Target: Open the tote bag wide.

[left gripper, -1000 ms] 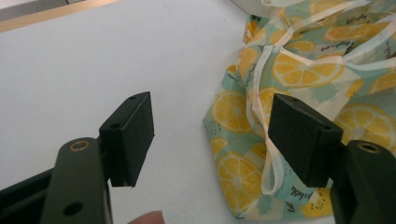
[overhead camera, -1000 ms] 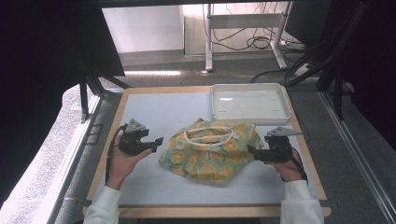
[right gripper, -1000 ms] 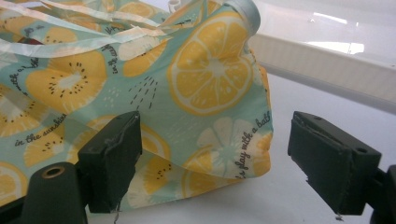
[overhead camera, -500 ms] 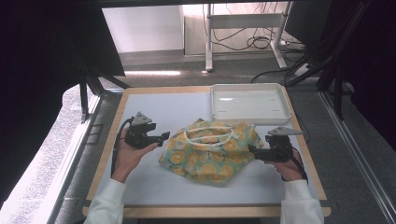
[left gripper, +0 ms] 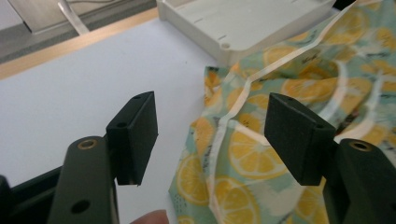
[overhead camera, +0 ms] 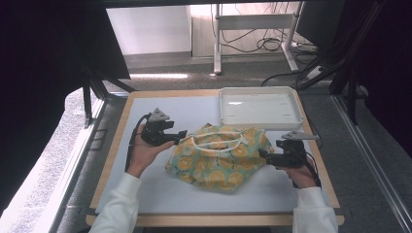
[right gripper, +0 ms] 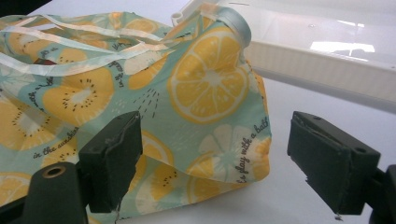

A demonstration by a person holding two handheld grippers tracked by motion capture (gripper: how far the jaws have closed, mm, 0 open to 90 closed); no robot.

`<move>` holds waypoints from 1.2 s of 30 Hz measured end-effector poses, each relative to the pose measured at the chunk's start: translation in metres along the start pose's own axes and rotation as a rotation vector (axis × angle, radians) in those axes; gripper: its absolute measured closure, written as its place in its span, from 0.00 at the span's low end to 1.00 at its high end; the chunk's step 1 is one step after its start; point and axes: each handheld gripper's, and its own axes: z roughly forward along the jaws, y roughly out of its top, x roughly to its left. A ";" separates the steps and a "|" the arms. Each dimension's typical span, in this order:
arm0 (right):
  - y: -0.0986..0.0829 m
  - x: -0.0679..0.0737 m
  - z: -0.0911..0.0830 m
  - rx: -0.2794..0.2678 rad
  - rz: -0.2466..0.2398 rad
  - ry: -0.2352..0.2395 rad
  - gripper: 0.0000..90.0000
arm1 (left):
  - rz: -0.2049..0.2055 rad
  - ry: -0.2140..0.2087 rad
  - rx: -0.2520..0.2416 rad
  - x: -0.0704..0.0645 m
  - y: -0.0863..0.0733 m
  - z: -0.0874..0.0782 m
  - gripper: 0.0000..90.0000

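Lemon-print fabric bag (overhead camera: pixel 219 157) sits at centre of the high view, crumpled in a loose heap on the white tabletop (overhead camera: pixel 121 194), its upper edge touching or just overlapping the near rim of the white plastic tray (overhead camera: pixel 257 108) at upper right of centre. Pale webbing handles (overhead camera: pixel 216 139) lie looped across its top.

Left gripper (overhead camera: pixel 179 137) at left-centre of the frame, jaws apart, holding nothing, tips just at the bag's left edge. In the left gripper view the jaws straddle the bag's hem, with a pale seam strip (left gripper: pixel 232 112) running up between them; cloth not yet pinched. Right gripper (overhead camera: pixel 262 155) at right-centre, jaws wide apart, empty; the right gripper view shows the bag's lower right corner (right gripper: pixel 247 158) sitting between them.

Handling judgement: thin soft cloth, light, no stiffness, will sag and fold wherever unsupported. Not fragile. Looks a bit slick, so a shallow pinch may slip. Can't tell if anything is inside; it looks slightly puffed.

Best holds: seamed hem or corners, where layers are doubled and pads get a bite. Left takes the hem by the seam strip, right takes the corner. Handles are also usable but would bunch the bag.
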 end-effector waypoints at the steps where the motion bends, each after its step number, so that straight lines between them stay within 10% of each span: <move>1: 0.000 0.000 0.000 0.002 0.001 0.000 0.20 | -0.004 -0.007 0.008 0.002 -0.001 0.003 0.39; 20: -0.002 -0.001 0.003 0.021 -0.002 -0.019 0.19 | -0.011 -0.038 0.085 0.007 -0.015 0.022 0.45; 36: -0.003 -0.002 0.004 0.023 0.002 -0.033 0.19 | 0.032 -0.048 0.171 0.001 -0.027 0.050 0.77</move>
